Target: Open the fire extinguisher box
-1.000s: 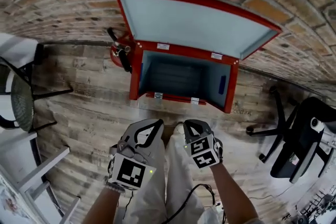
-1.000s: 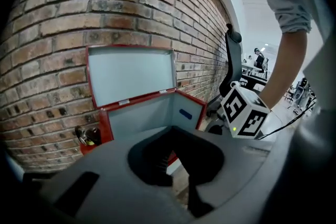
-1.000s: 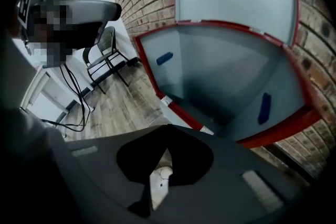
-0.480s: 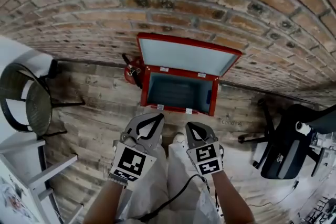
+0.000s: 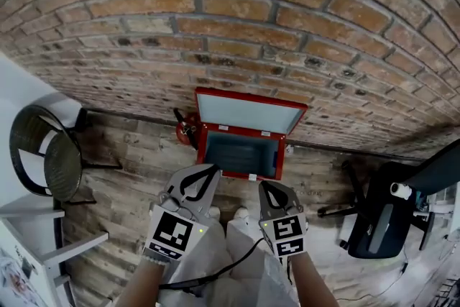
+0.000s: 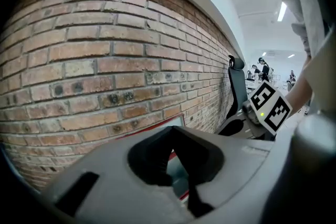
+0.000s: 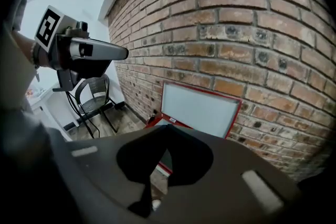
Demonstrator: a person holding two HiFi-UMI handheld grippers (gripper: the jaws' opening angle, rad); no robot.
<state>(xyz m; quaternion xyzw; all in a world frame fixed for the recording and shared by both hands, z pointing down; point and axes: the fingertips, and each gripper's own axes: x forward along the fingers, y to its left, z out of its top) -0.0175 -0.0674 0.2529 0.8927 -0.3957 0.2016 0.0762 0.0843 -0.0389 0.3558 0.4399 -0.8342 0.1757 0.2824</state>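
The red fire extinguisher box (image 5: 243, 154) stands on the wooden floor against the brick wall. Its lid (image 5: 248, 113) is swung up and leans back on the bricks, and the grey inside looks bare. My left gripper (image 5: 213, 169) and right gripper (image 5: 264, 185) hang side by side high above the floor, in front of the box and apart from it. Both are shut with nothing between their tips. In the right gripper view the raised lid (image 7: 202, 110) shows just past the closed tips (image 7: 167, 127). The left gripper view looks mostly at brick past its closed tips (image 6: 173, 128).
A red extinguisher (image 5: 185, 131) with a black hose stands at the box's left side. A black mesh chair (image 5: 50, 162) and white furniture (image 5: 36, 226) stand at the left. A black office chair (image 5: 381, 219) stands at the right. The brick wall (image 5: 237, 32) fills the back.
Both grippers have risen together, still shut and empty. The view has risen with them, so the open box looks smaller and farther below. The lid stays up.
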